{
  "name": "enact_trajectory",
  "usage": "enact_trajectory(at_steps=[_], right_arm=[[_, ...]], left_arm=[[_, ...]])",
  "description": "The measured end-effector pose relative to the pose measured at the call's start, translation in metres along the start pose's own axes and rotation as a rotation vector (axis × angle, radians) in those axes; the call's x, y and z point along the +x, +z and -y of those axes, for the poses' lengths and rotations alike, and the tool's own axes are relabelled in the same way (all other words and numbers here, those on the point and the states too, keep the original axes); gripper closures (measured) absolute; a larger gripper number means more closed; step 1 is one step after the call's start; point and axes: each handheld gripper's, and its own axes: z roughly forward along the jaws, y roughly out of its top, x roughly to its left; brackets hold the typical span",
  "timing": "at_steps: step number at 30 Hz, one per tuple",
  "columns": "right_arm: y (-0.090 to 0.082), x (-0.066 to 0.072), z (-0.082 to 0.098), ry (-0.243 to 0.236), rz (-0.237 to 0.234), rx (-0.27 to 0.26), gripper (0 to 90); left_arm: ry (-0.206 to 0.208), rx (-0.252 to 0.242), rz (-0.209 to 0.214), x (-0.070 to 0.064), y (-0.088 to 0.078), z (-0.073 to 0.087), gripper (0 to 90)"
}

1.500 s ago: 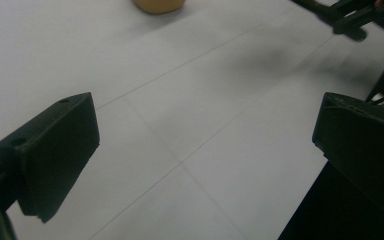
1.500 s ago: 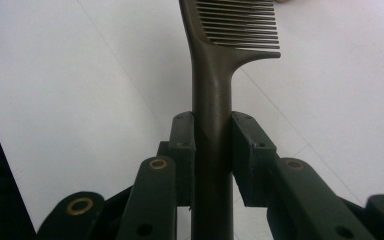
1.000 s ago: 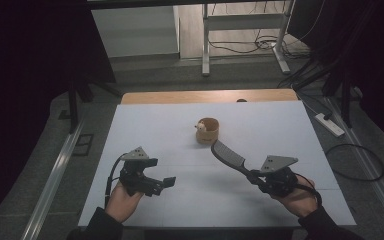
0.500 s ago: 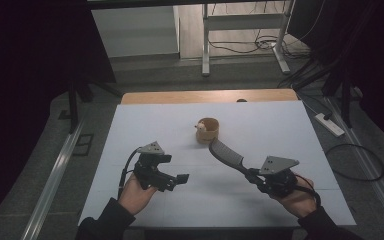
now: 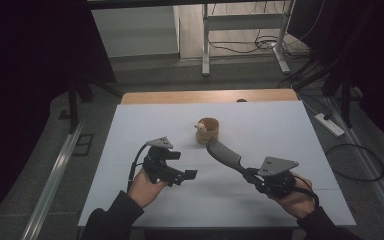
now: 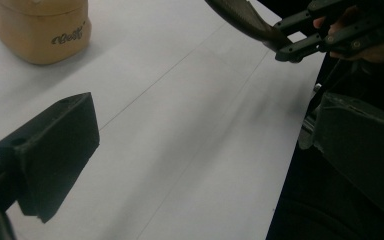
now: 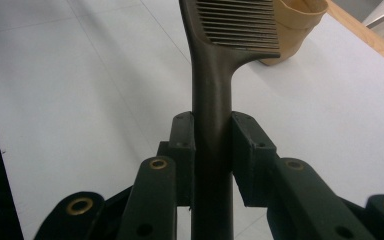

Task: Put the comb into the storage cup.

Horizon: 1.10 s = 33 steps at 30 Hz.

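The dark comb point(image 5: 225, 152) is up off the desk point(image 5: 280, 130), its handle clamped in the right gripper point(image 7: 212, 150), teeth end reaching toward the tan cup point(image 5: 208, 130). The left gripper point(image 5: 187, 175) hovers nearby over the white surface, jaws spread, holding nothing.

**Cup behind, comb and grippers in front**

On the table point(image 5: 130, 130): cup point(image 5: 208, 131) near the middle, toward the far side. In front of it, right, comb point(image 5: 224, 152) slanting up off the surface, handle clamped in right gripper point(image 5: 252, 176). Left gripper point(image 5: 189, 175) front left, well apart.
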Motion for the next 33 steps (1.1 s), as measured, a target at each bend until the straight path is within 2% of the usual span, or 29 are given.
enact_trajectory(at_steps=[18,33], right_arm=[[0.0,0.006,-0.005,-0.027,0.011,-0.032,72.8],[0.0,0.011,-0.009,-0.053,0.017,-0.06,72.8]], left_arm=[[-0.028,-0.008,0.086,0.005,0.017,-0.019,0.0],[-0.035,-0.003,0.152,0.004,0.033,-0.032,0.0]])
